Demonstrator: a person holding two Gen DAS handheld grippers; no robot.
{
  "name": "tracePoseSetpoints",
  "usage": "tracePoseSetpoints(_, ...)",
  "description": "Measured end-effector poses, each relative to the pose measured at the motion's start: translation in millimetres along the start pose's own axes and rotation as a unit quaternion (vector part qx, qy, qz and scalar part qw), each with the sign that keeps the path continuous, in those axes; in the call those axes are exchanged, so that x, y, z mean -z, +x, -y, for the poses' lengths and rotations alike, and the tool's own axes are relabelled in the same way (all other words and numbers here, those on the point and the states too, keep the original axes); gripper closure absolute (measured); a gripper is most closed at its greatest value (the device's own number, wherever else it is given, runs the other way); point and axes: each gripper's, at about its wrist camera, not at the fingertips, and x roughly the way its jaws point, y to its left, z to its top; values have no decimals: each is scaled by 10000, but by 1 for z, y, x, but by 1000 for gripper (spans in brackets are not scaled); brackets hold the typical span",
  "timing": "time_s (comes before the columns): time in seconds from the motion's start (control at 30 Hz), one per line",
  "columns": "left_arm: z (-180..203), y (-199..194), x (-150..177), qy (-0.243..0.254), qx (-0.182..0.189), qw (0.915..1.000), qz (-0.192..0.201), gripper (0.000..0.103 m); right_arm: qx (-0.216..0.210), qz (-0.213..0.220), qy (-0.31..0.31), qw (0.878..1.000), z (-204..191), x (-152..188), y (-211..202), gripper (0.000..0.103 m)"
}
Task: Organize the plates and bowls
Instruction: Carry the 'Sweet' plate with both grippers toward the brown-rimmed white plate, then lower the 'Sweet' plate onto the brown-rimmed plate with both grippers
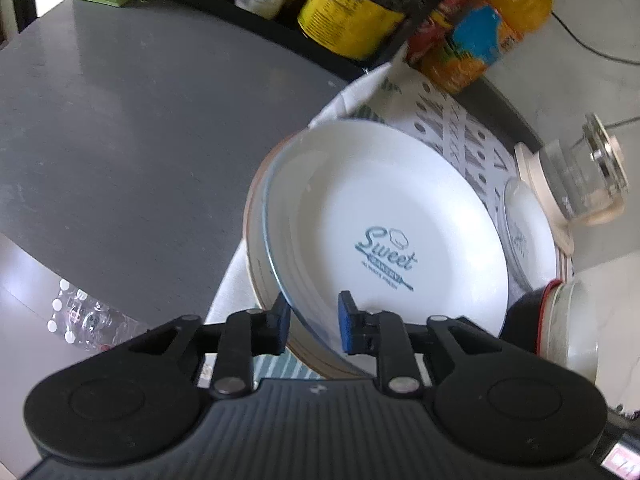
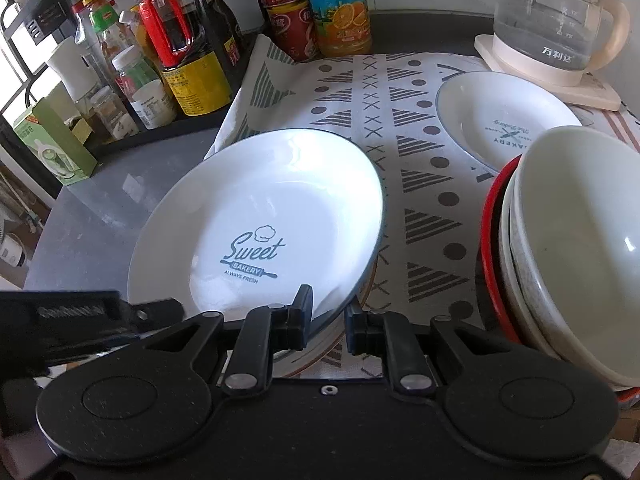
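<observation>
Mid-stacking: left gripper [image 1: 313,325] and right gripper [image 2: 328,323] both pinching Sweet Bakery plate [image 2: 260,220] rim; next, lowering onto plate stack [image 1: 256,240].

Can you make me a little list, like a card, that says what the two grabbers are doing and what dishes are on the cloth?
left gripper: jaws on either side of the Sweet Bakery plate rim
right gripper: jaws straddle the same plate's rim
plate: tilted, on top of another plate
second plate: flat on the patterned cloth, apart
bowls: stacked, right side
kettle: behind second plate
</observation>
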Motion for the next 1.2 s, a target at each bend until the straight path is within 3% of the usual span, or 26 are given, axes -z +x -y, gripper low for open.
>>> tracePoseSetpoints(0.27,-9,-16,-9,-44,-82,9992,377,70,71,-24,43,10000,5,-1,5,87)
tracePoseSetpoints(0.87,-18,9,-7,-120,-329,9992,202,70,286,-250,69,9993,12,-3,13,86)
tracePoseSetpoints(1.07,-21,8,-12,-59,-408,9989,245,71,256,-312,47,9992,8,-1,21,84)
tracePoseSetpoints(1.2,-25,4,-13,-80,-370,9988,302,79,321,-292,-26,9991,5,-1,24,82)
